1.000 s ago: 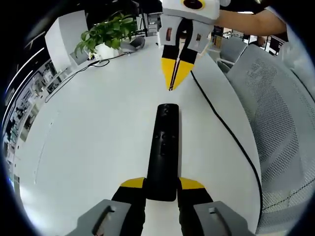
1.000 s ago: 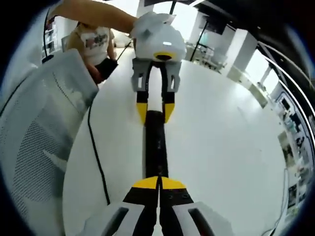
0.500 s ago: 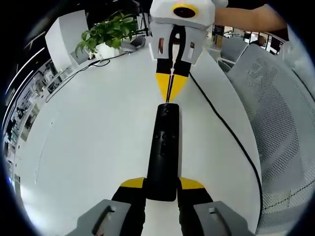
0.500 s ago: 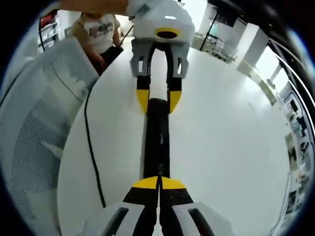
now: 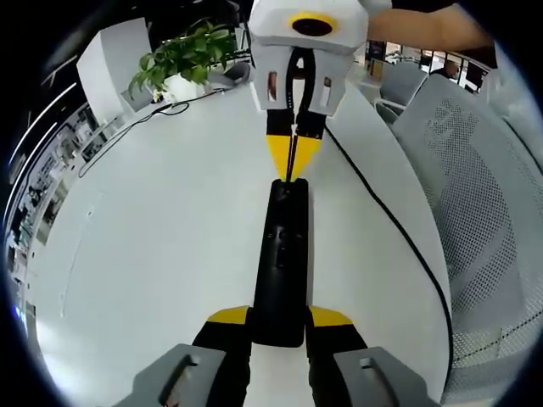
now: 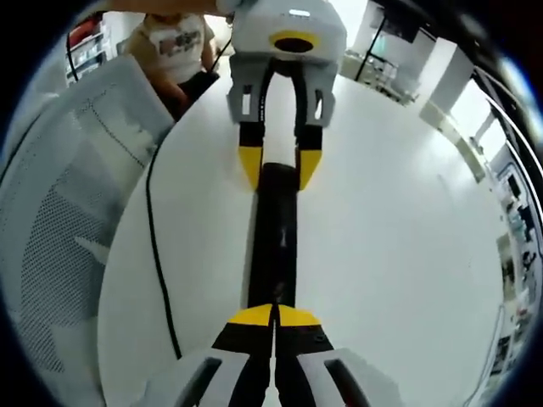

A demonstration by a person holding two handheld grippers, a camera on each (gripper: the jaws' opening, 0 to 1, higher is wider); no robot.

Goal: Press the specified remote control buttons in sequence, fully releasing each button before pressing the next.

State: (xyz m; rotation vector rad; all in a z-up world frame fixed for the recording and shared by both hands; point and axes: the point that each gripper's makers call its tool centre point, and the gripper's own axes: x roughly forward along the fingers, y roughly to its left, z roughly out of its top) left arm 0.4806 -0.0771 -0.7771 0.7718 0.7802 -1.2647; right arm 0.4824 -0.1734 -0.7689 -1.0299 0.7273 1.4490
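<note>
A long black remote (image 5: 282, 254) lies lengthwise on the white table (image 5: 170, 237). My left gripper (image 5: 279, 319) is shut on its near end, one yellow-tipped jaw on each side. My right gripper (image 5: 290, 172) comes in from the top of the left gripper view, jaws shut, with its yellow point resting on the remote's far end. In the right gripper view the remote (image 6: 276, 237) runs away from my shut right gripper (image 6: 273, 308), whose tip sits on the remote's near end. The left gripper (image 6: 277, 174) clamps the far end there.
A black cable (image 5: 382, 212) trails across the table to the right of the remote. A grey mesh chair (image 5: 475, 195) stands past the table's right edge. A potted plant (image 5: 182, 59) sits at the far left. A person's arm (image 5: 424, 30) reaches in above.
My right gripper has come closer and lower, from hanging off the remote's far end to its shut tip on that end. The left gripper and the remote have stayed put.
</note>
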